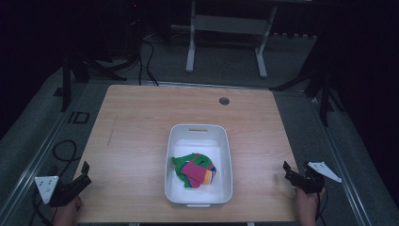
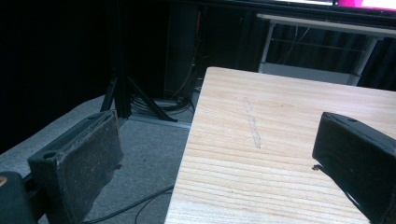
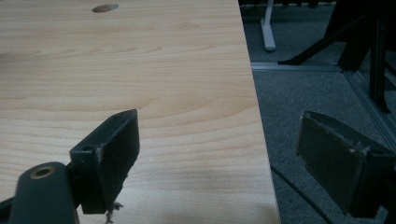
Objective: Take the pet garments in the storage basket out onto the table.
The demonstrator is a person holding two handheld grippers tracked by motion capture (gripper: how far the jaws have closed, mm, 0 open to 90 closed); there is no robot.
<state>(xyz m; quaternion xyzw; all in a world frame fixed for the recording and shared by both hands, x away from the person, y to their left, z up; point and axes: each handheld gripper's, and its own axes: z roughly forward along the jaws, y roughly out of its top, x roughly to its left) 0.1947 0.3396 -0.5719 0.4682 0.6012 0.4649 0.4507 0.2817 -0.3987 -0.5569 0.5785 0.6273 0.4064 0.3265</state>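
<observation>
A bundle of brightly coloured cloth (image 1: pixel 195 169), green, pink, yellow and orange, lies crumpled inside a white rectangular tub (image 1: pixel 175 141), toward the tub's 6 o'clock end. The tub sits lengthwise near the middle of a pale wood-grain worktop (image 1: pixel 131 122), its slotted handle at 12 o'clock. A small round hole (image 1: pixel 224 100) marks the worktop at about 1 o'clock from the tub. The left gripper (image 1: pixel 84 172) is at the worktop's 8 o'clock corner, well apart from the tub, jaws spread wide with nothing between them; its own view shows one jaw over the grey carpet and the other over the wood. The right gripper (image 1: pixel 286 170) sits at the 4 o'clock edge, jaws likewise spread and empty, straddling the worktop's edge. A hand holds each. A white desk frame (image 1: pixel 226 28) stands on the carpeted floor (image 1: pixel 301 117) at 12 o'clock.
</observation>
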